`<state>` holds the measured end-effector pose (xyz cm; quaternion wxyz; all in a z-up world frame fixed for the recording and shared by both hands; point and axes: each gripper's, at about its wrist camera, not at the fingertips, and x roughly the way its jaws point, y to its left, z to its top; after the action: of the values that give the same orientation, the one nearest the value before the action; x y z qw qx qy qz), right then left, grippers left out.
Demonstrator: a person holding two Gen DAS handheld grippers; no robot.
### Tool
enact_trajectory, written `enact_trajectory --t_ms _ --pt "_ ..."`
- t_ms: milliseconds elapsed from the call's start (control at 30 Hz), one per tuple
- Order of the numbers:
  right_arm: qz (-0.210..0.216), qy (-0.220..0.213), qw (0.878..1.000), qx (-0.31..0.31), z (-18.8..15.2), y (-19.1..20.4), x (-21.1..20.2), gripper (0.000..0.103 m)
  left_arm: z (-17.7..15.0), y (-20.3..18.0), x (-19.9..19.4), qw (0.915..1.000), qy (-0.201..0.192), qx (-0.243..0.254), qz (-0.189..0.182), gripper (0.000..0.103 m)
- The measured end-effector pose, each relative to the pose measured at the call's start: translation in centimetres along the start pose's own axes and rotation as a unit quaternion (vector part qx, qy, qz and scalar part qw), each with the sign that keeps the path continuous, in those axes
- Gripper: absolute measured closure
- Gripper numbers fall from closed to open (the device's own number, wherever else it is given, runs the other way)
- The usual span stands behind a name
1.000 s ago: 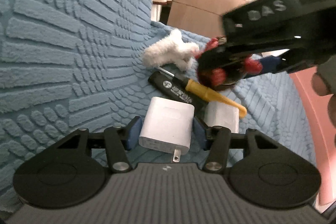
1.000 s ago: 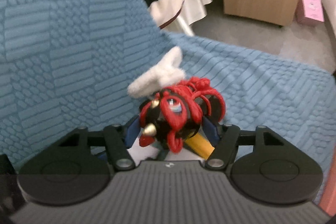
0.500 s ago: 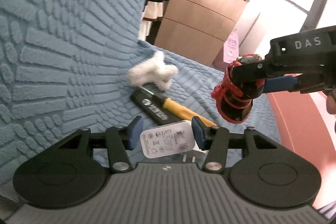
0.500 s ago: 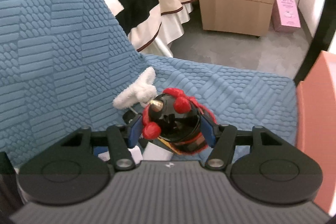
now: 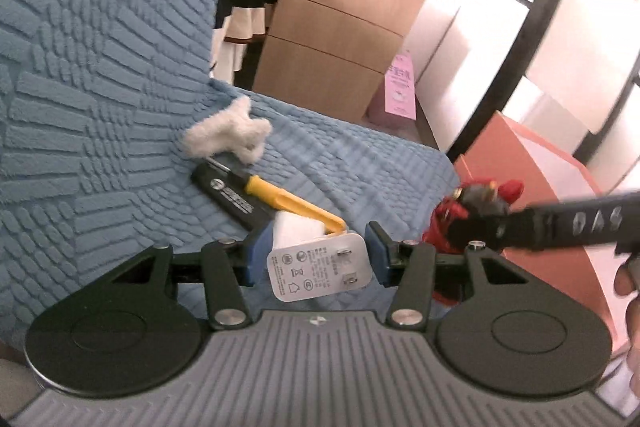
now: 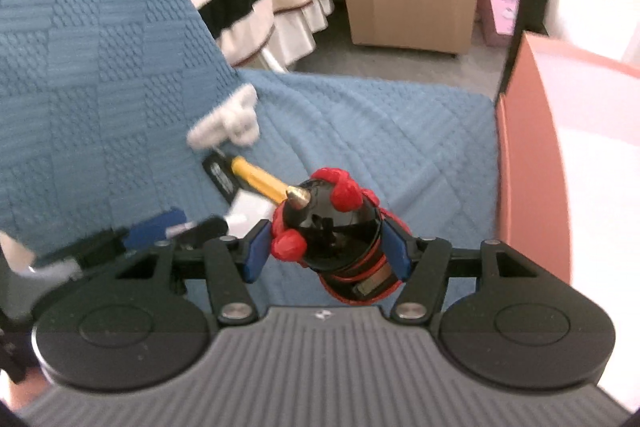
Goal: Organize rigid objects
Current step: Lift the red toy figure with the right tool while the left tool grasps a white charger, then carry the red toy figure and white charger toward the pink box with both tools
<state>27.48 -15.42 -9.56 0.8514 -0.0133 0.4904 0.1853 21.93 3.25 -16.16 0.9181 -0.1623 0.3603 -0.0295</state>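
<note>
The left gripper [image 5: 316, 259] is clamped on a white charger [image 5: 316, 261], held just above the blue cover [image 5: 120, 107], its prong face turned toward the camera and its body running away into the scene. The right gripper [image 6: 324, 251] is closed around a black-and-red toy [image 6: 336, 235], whose long axis tilts up and left, gold tip [image 6: 296, 198] leading. Beyond, a yellow-handled screwdriver [image 5: 288, 199] lies on the cover, slanting from near right to far left, shaft end at a white fluffy piece [image 5: 228, 135]. To the right stands what may be an orange bin [image 6: 528, 163]; blur hides detail.
</note>
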Motion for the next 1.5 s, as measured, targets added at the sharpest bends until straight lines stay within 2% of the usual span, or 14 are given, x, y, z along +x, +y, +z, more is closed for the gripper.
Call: enact_trajectory --t_ms 233,867,1300,1500 --pt "-0.005 0.008 1.0 0.013 -3.0 -1.1 0.0 0.04 -0.8 -1.9 0.1 0.9997 0.013 0.016 -0.01 0.046" --pt "-0.003 -0.041 0.998 -0.036 -7.3 -2.0 -0.2 0.039 -2.8 -2.8 2.0 0.9965 0.071 0.036 0.026 0.046" --pt "-0.006 -0.048 0.997 -0.056 -8.1 -2.1 0.4 0.037 -2.7 -2.3 1.7 0.9967 0.066 0.032 0.036 0.046" --pt "-0.023 -0.049 0.996 -0.064 -8.6 -1.9 1.4 0.039 -2.7 -2.3 2.1 0.9973 0.061 0.034 0.021 0.045"
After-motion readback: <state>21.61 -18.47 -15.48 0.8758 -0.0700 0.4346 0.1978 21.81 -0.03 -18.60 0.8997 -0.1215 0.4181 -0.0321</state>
